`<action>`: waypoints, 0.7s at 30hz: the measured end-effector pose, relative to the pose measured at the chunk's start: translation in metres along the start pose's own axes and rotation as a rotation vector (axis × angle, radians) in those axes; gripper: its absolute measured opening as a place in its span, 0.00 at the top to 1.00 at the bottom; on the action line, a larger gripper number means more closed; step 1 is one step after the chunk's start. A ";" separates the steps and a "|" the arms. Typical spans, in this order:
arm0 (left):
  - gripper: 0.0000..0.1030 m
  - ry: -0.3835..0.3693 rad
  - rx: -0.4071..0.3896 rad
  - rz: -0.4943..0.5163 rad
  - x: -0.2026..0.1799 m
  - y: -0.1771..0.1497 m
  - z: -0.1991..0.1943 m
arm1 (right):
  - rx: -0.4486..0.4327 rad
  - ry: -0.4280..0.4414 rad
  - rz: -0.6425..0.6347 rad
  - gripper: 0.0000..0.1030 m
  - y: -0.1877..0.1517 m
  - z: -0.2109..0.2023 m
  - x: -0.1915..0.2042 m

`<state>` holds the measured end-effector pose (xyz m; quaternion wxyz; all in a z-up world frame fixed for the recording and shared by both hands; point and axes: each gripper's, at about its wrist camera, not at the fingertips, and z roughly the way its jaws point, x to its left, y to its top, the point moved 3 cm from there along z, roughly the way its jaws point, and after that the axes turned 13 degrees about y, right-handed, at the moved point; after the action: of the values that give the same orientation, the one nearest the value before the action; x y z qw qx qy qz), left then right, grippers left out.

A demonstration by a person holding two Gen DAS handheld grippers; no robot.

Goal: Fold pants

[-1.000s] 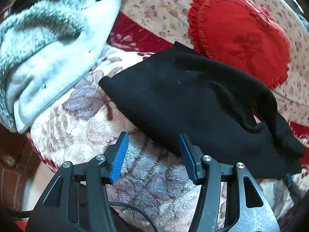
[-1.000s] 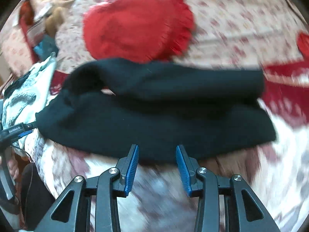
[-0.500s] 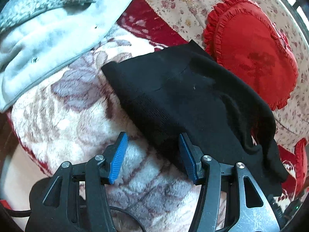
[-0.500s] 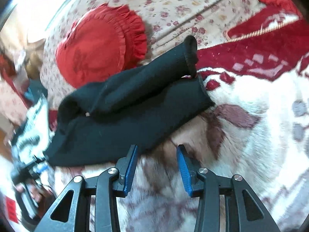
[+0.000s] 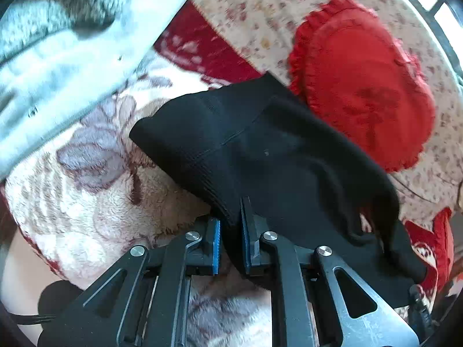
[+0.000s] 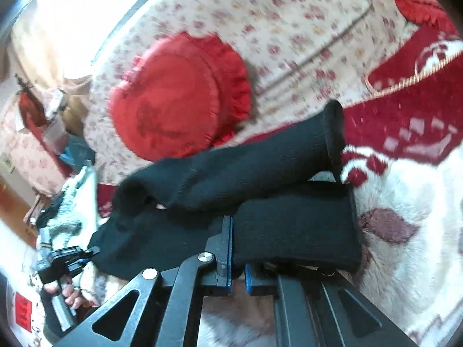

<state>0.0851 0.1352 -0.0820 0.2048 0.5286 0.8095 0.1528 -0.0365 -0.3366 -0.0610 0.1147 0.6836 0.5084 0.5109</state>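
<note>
Now each tool (image 5: 230, 225) (image 6: 238, 263) pinches the black pants' (image 5: 289, 159) near edge.

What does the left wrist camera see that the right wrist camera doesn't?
Only the left wrist view shows the waistband end of the black pants up close, pinched in the left gripper. Only the right wrist view shows the leg cuffs, the right gripper shut on one leg, and a hand holding the other tool. Both show the pants, the red cushion and the fluffy blanket.

no legible text, possibly faint marks on red tag (image 6: 23, 313), too blurred to read
</note>
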 end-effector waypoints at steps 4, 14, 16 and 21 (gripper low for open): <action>0.90 -0.025 -0.049 0.063 -0.002 -0.009 -0.032 | -0.010 0.025 -0.048 0.95 -0.001 -0.032 0.023; 0.86 0.050 0.040 0.113 0.023 -0.044 -0.011 | 0.235 -0.184 0.015 0.88 -0.057 -0.031 -0.018; 0.83 0.058 0.025 0.124 0.027 -0.044 -0.019 | 0.249 -0.214 -0.034 0.86 -0.059 -0.034 -0.012; 0.82 0.120 -0.062 0.162 0.037 -0.039 -0.053 | 0.180 -0.245 -0.139 0.84 -0.034 -0.056 0.015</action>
<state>0.0147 0.1521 -0.0605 0.1593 0.5756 0.7698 0.2252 -0.1028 -0.3293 -0.0499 0.1490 0.7114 0.5804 0.3671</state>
